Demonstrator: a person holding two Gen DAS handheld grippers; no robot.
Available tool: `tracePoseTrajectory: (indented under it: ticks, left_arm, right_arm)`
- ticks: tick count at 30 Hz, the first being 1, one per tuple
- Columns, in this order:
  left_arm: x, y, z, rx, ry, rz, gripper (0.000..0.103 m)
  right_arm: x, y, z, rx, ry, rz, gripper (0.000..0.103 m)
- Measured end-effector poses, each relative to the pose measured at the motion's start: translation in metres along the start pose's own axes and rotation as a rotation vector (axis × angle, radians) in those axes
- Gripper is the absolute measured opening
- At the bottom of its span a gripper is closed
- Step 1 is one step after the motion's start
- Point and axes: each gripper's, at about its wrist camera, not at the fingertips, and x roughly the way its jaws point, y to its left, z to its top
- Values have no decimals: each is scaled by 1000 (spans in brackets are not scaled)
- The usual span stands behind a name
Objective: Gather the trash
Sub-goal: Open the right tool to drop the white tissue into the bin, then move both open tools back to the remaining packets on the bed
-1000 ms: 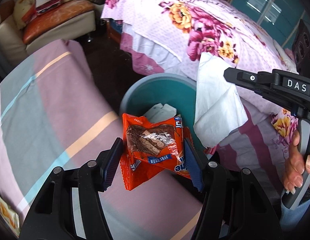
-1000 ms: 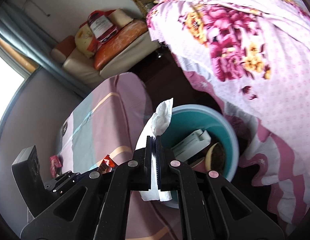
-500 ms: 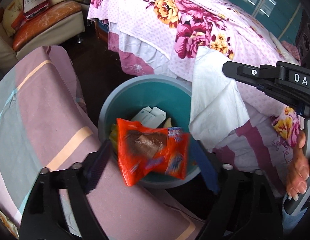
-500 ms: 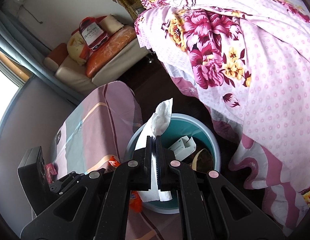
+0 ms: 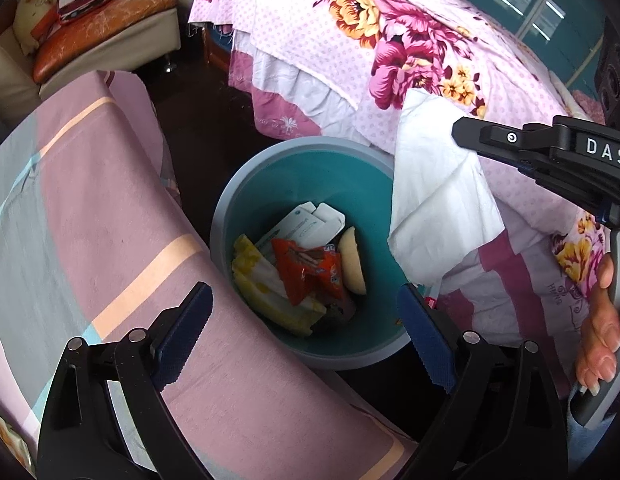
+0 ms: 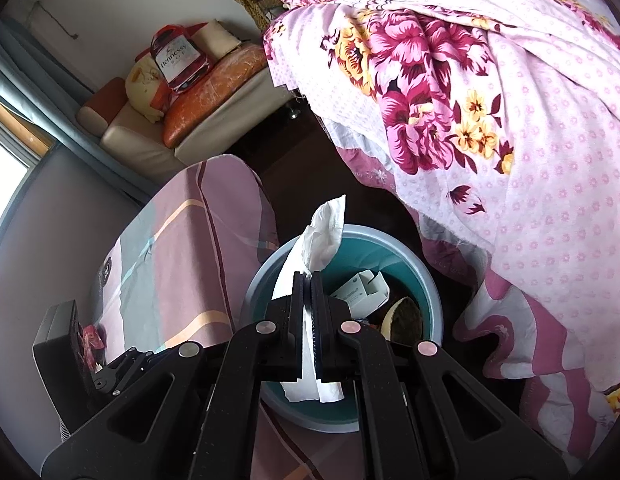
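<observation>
The left gripper point(image 5: 306, 332) is hovering over the teal trash bin point(image 5: 246, 204), its blue-padded jaws having just been opening and now standing spread wide with nothing between them. The orange snack wrapper point(image 5: 310, 272) is lying inside the bin, resting on a yellow-and-white wrapper point(image 5: 262, 284), with a white carton point(image 5: 306, 224) on its far side and a pale piece of fruit peel point(image 5: 351, 260) on its right. The right gripper point(image 6: 308, 320) is holding its jaws pressed together on a white tissue point(image 6: 321, 236), which is hanging over the bin's right rim in the left wrist view. The bin is sitting on the dark floor between a striped pink cloth point(image 5: 90, 216) on the left and a floral bedspread point(image 5: 389, 40) on the right. A hand point(image 5: 601, 320) is gripping the right gripper's handle.
</observation>
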Motion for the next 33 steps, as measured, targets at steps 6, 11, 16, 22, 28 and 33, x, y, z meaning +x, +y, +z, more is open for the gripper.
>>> tracePoseTrajectory:
  ticks: [6,11,16,22,28,33]
  left_arm:
    - [-3,10,-7,-21,-1,-4,93]
    - [-6,19,-12,-36,-4,-7,94]
    - [-7,27,-16,-58,0,-16,94]
    - [-11,37,-22,-81,-2,-20,94]
    - [-16,50,-30,-116,-3,-27,94]
    - [-26,61,-38,-142,-17,-30,94]
  right_arm:
    - [8,5,-3,-10,18,-18,4]
    - [16,9,-5,-9,34,-33,4]
    - [22,11,-8,-6,51,-57,7]
    - [31,9,-13,16,86,-96,18]
    - [35,12,-18,10,112,-116,64]
    - [35,25,-22,-24,107,-116,74]
